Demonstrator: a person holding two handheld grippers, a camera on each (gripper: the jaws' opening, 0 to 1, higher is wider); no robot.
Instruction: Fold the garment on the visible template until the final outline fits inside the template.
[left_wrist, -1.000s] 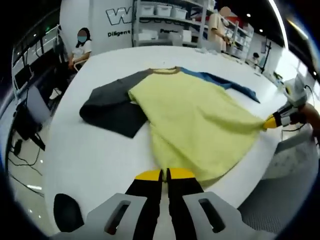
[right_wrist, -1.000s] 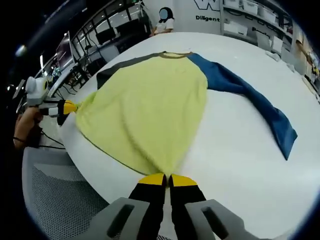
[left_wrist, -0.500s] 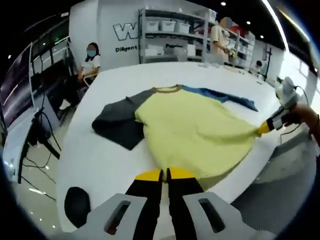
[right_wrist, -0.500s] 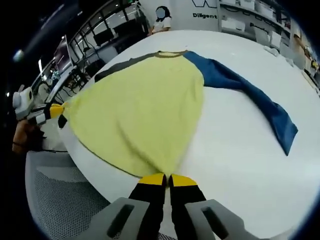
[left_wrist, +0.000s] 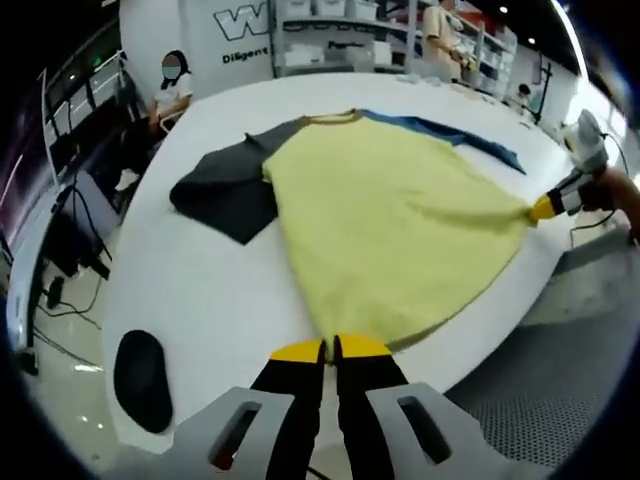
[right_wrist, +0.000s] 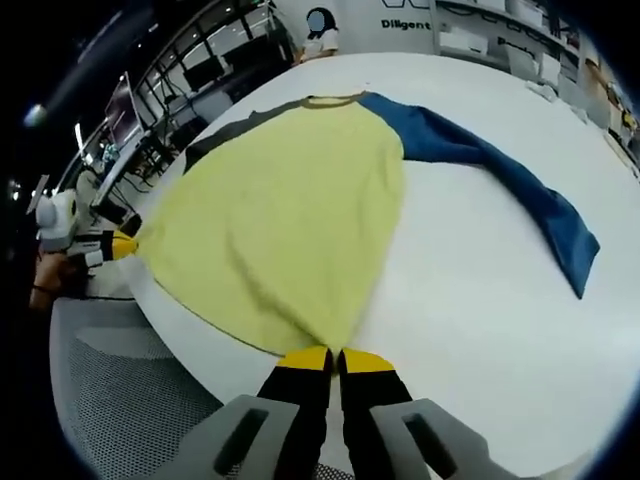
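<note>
A yellow shirt (left_wrist: 390, 230) with one dark grey sleeve (left_wrist: 225, 185) and one blue sleeve (right_wrist: 500, 175) lies spread on a white round table (left_wrist: 200, 300). My left gripper (left_wrist: 331, 349) is shut on one corner of the shirt's hem at the table's near edge. My right gripper (right_wrist: 333, 358) is shut on the other hem corner. The right gripper (left_wrist: 545, 207) also shows at the right of the left gripper view, and the left gripper (right_wrist: 120, 245) at the left of the right gripper view. The hem is stretched between them.
A black oval patch (left_wrist: 140, 378) lies on the table near the left gripper. A mesh chair (right_wrist: 120, 400) stands by the table edge. A seated person (left_wrist: 170, 85) is beyond the table, with shelves (left_wrist: 340, 40) behind and desks with monitors (right_wrist: 150, 110) at the side.
Both views have shifted a little with my hands. The hem stays stretched between the two shut grippers and the shirt lies slightly flatter on the table.
</note>
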